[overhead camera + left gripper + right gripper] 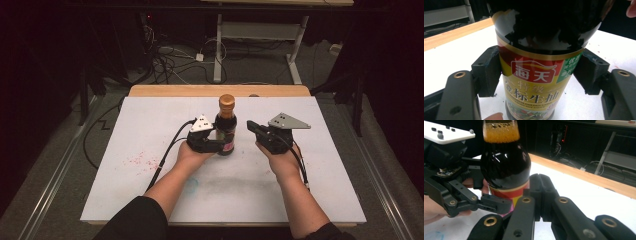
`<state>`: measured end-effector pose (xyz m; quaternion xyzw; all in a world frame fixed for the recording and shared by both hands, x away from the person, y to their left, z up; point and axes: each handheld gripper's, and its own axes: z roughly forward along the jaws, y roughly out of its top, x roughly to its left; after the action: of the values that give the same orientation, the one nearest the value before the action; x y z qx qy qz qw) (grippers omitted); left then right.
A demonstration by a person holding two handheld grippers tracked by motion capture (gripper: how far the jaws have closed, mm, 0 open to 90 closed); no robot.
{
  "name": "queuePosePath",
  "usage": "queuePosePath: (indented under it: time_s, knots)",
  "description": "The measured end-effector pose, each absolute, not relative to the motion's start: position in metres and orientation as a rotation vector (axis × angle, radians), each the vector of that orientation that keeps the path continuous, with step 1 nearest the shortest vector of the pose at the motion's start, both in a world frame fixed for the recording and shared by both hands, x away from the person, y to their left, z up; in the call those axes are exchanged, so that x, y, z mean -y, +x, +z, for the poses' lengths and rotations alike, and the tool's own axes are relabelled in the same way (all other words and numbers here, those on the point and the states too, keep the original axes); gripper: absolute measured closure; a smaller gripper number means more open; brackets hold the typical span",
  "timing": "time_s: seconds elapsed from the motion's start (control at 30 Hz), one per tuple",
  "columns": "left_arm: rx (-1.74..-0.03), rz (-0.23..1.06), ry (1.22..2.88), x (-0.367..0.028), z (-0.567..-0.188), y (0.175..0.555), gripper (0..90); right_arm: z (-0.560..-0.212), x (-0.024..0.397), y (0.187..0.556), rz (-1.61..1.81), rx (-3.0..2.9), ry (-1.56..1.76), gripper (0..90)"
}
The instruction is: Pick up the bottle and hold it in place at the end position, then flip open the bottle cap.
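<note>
Glass soy sauce bottle [226, 125] standing upright mid-desk [150, 190], and my left gripper [218, 144] has it clamped low around the label, pads touching both sides. Worry: it's tall and top-heavy, so if I tilt or the label slips on the pads, it could swing or tip. My right gripper [251, 127] sits just beside it, jaws pressed together on nothing; a careless nudge could knock it. Can't see the bottle's base or the whole cap up close.
</note>
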<state>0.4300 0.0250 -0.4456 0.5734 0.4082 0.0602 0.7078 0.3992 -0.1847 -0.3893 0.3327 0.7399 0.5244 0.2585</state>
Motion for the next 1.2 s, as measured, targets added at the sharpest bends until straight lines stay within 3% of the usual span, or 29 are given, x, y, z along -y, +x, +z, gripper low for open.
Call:
queuePosePath:
  time_s: [1.2]
  knots:
    - [-0.924, 0.133, 1.268, -0.024, -0.446, 0.43, 27.6, -0.337, 0.166, 0.389, 1.495, -1.993, 0.822, 90.0]
